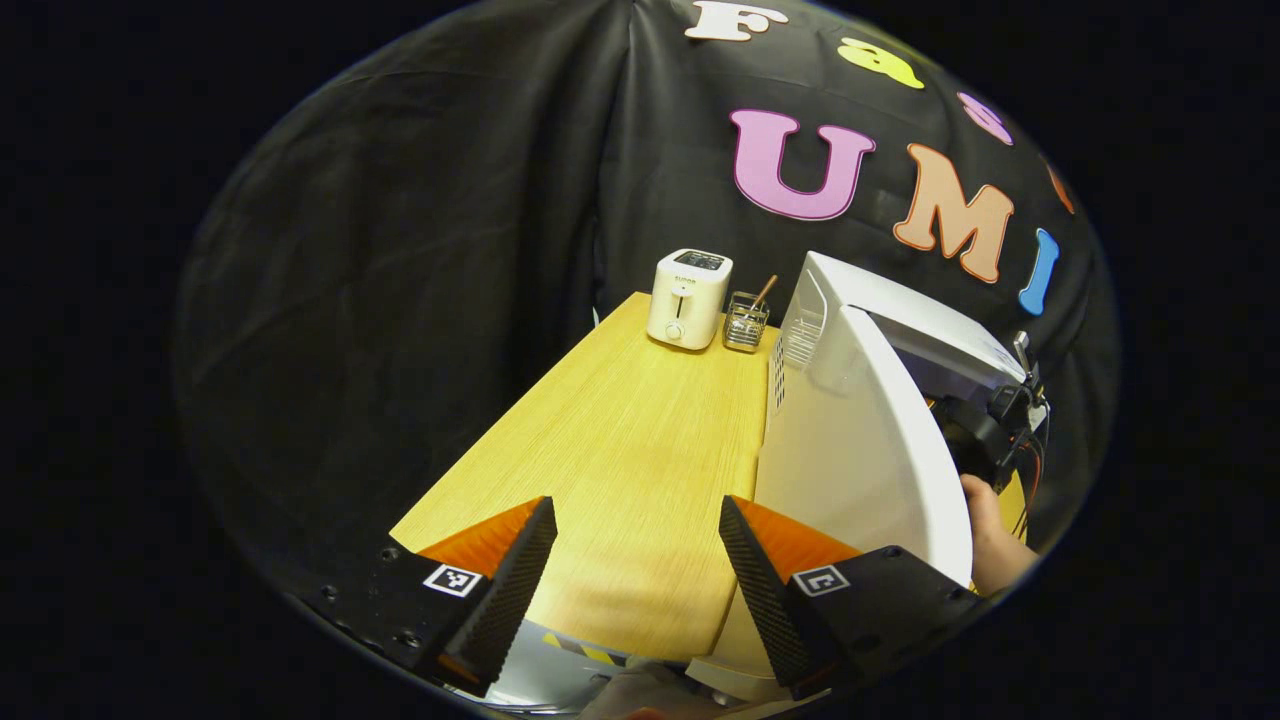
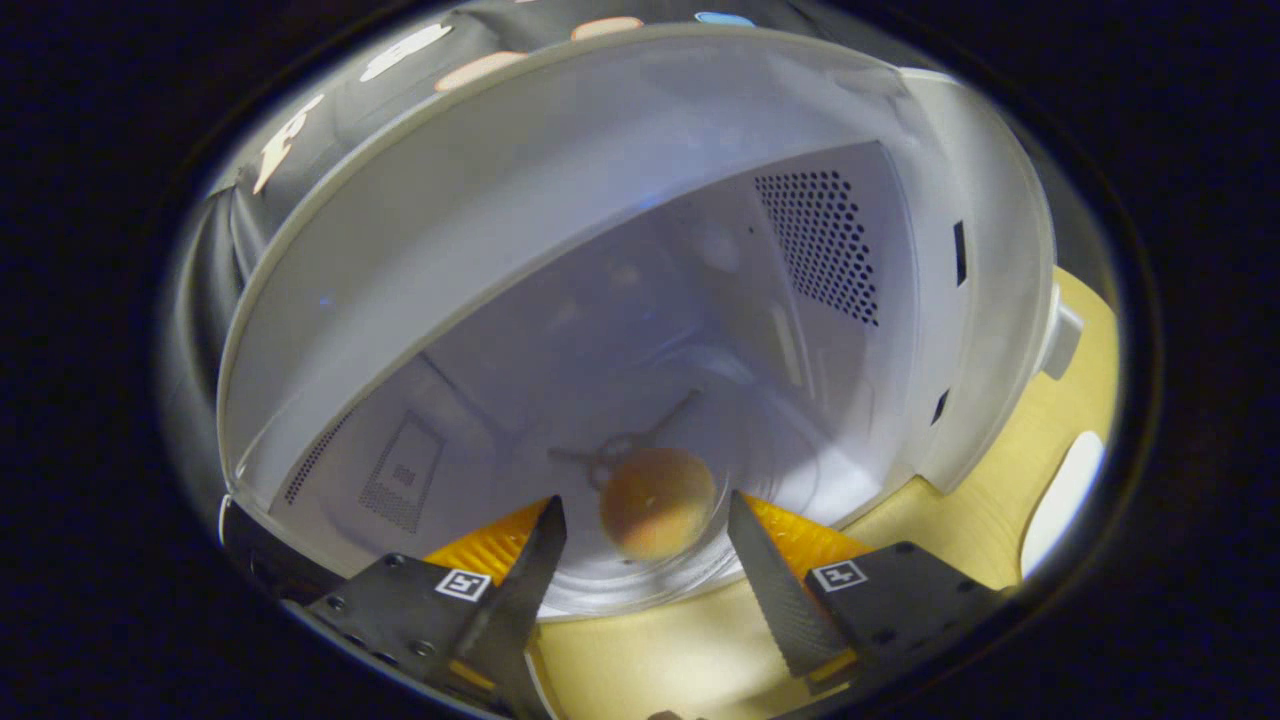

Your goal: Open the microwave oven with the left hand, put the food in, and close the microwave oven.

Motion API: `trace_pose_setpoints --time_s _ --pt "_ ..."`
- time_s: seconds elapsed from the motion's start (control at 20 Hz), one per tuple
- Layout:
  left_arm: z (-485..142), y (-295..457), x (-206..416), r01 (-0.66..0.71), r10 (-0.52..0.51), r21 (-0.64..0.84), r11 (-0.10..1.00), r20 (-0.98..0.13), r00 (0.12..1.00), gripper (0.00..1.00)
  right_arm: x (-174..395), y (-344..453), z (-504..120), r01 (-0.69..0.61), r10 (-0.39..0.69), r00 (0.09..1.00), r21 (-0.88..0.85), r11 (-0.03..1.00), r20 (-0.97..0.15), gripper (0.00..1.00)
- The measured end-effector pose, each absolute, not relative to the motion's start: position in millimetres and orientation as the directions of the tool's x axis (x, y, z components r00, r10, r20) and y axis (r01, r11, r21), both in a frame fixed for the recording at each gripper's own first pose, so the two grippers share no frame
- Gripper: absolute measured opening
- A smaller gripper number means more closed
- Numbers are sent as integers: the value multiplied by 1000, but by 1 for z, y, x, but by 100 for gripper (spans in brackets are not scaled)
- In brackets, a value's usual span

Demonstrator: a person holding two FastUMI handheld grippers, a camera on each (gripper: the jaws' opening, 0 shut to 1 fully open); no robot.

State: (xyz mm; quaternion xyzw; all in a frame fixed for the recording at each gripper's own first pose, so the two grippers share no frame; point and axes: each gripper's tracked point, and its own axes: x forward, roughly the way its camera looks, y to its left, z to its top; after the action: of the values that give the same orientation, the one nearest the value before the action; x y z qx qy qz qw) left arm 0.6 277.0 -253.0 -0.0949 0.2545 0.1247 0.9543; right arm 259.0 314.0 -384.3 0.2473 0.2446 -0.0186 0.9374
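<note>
Round orange-yellow food (image 2: 655, 502) resting on the clear glass turntable (image 2: 700, 560) inside the white microwave oven (image 2: 700, 250), dead ahead of the right tool (image 2: 648, 545), spread and empty, seemingly not touching. Swung-out white door (image 1: 860, 450) just right of the left tool (image 1: 637, 548), also spread, empty, over the wooden counter (image 1: 620, 440); nearer for closing.

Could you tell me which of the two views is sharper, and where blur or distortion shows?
The left gripper view is sharp: the toaster and table grain are crisp, though the fisheye bows the microwave door. The right gripper view is soft and hazy: the food on the glass turntable is blurred, and the microwave cavity curves strongly.
</note>
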Motion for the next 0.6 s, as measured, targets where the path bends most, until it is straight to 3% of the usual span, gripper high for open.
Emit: trace_pose_setpoints --time_s 0.35,0.4,0.6 --pt "-256 274 -5 -285 181 -131 950 -512 840 97 245 308 -372 140 86 886 440 887 -456 99" --pt "-256 273 -9 -283 179 -132 950 -513 840 97 241 308 -371 135 92 885 441 887 -456 92" --pt "-257 275 -13 -270 176 -116 956 -511 841 96 218 309 -370 118 110 878 434 893 -466 92"
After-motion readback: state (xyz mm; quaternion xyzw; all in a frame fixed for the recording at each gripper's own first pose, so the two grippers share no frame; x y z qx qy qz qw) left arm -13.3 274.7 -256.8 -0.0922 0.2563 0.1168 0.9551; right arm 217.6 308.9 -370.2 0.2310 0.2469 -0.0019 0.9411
